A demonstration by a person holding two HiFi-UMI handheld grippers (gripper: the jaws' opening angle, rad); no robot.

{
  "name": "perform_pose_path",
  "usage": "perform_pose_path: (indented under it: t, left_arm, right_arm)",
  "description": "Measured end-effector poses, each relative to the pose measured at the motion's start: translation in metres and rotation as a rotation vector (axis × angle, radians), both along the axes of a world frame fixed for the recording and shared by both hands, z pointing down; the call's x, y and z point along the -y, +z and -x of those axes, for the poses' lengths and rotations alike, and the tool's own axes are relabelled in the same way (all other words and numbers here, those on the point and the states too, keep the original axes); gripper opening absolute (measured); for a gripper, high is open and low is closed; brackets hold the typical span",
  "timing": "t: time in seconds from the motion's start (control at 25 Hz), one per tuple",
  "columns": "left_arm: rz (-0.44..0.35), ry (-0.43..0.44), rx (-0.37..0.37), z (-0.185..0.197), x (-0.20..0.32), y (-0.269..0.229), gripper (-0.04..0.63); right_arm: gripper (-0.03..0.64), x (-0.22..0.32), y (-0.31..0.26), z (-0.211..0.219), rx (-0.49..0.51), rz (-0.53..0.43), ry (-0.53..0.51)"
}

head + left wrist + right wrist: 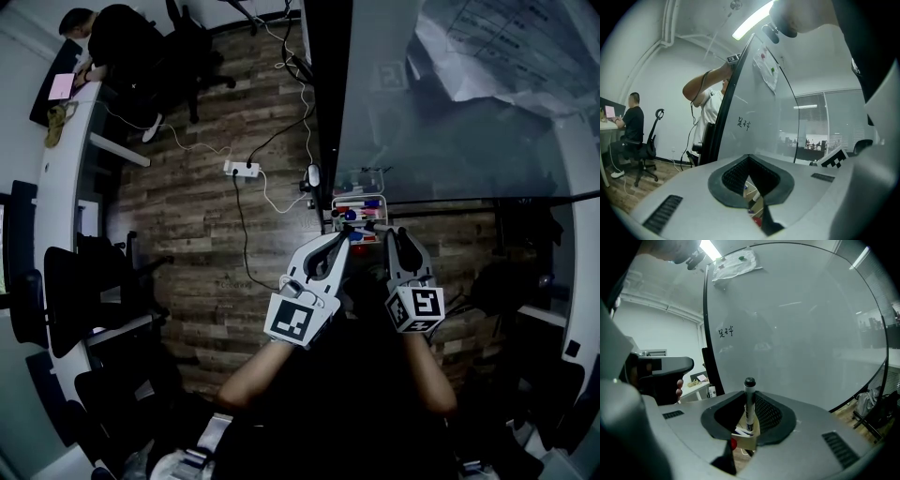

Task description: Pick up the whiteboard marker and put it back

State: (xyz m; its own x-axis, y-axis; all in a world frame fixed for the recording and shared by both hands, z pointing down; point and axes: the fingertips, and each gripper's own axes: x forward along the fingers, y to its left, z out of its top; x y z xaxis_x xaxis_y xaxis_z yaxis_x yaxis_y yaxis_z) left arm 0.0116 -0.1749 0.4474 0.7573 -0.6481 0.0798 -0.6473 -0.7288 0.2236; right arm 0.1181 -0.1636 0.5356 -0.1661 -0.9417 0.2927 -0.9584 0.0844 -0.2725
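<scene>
- One whiteboard marker [749,404] is standing upright, dark end up, and the right tongs [750,400] are gripping it by the barrel. Its lower end is hanging just above the marker box [744,441].
- The box is sitting at the foot of the whiteboard [797,324], and other markers are already lying in it, so free room is looking scarce.
- The step in hand is probably the put-back, and the marker is needing a straight descent into a gap between the markers already there.
- Lowering it slowly with the barrel vertical is likely the safest course. A tilt is risking a catch on the box wall or on a neighbouring marker.
- The right tongs are best parted only once the lower end is resting inside the box, otherwise the marker may topple out.
- The left tongs [748,158] are resting with their tips together and nothing between them, just beside the right pair. They are best held clear of the box mouth.
</scene>
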Motion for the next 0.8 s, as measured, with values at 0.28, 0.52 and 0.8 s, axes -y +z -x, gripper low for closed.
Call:
perform_pose_path:
  t: [0.28, 0.52, 0.8]
  left_arm:
    - [0.003, -0.007, -0.001, -0.003, 0.0, 0.0, 0.008]
    - [0.011, 0.0, 0.007, -0.006, 0.001, 0.003, 0.008]
    - [0.007, 0.006, 0.007, -0.009, 0.004, 0.002, 0.008]
  right_arm:
    - [0.077, 0.005, 0.007, -0.002, 0.01, 0.009, -0.013]
    - [0.077, 0.01, 0.015, -0.001, 0.018, 0.023, -0.014]
    - [0.077, 0.012, 0.024, -0.001, 0.02, 0.042, -0.017]
